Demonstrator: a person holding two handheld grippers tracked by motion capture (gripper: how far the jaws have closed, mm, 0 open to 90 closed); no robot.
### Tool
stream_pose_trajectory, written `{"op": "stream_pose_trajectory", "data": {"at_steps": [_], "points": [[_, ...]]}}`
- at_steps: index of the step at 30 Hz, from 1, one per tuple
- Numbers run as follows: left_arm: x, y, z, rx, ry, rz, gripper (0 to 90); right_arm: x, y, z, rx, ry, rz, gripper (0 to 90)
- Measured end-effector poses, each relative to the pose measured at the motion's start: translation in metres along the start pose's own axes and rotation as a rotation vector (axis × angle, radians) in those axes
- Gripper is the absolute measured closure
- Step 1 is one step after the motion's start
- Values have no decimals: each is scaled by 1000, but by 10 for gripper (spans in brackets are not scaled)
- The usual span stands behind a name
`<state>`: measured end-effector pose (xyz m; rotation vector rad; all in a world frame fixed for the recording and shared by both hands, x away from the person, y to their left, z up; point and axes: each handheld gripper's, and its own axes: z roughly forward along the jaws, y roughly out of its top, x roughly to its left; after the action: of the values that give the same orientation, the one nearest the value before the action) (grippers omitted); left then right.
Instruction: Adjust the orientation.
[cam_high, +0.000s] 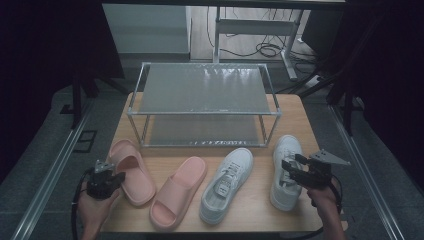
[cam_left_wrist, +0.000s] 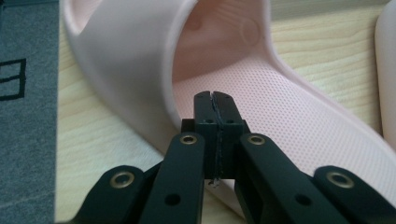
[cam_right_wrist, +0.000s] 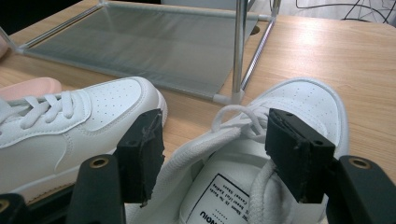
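White sneaker (cam_high: 286, 172) nearest the right gripper (cam_high: 290, 169), at the right end of the row in front of the shoe rack (cam_high: 204, 106), toe toward the rack. Looks light, leather-like upper fairly stiff at the collar, laces and tongue soft — best taken by the collar rim beside the tongue, one pad inside, one outside. Right gripper released, jaws spread wide over the shoe's opening, pads (cam_right_wrist: 140, 154) either side of the collar and not pressing; held low and roughly level, pointing in from the right. Second white sneaker (cam_high: 226, 184) just left of the first, also in front of the rack, toe toward it.

Pink slide (cam_high: 131, 171) at the left end of the row, in front of the rack's left corner, soft foam by the look, likely grippy and very light. Left gripper (cam_high: 118, 178) clenched on nothing, tips close over the slide's footbed near the strap, hand low at the table's near edge. Other pink slide (cam_high: 177, 192) between the first slide and the sneakers. Rack beyond — both shelves bare.
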<state>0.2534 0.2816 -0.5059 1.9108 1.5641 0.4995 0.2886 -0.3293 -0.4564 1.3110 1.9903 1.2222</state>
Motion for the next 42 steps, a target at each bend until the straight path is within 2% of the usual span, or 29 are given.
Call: {"op": "stream_pose_trajectory", "data": {"at_steps": [9,21,26,32,35,42], "points": [[15,-8,-10,10,10,-17,900,-1,-1,0,3,-4,3,376],[32,-9,-16,27,19,-34,900,-2,-1,0,4,-7,6,376],[32,-8,-25,-1,-17,-37,897,-2,-1,1,7,-8,6,376],[41,7,-39,-39,5,-27,898,-1,-1,0,7,-7,3,376],[51,18,-32,-40,14,-26,898,-1,-1,1,8,-6,4,376],[84,41,13,-29,-15,-68,900,-1,-1,2,11,-6,2,376]]}}
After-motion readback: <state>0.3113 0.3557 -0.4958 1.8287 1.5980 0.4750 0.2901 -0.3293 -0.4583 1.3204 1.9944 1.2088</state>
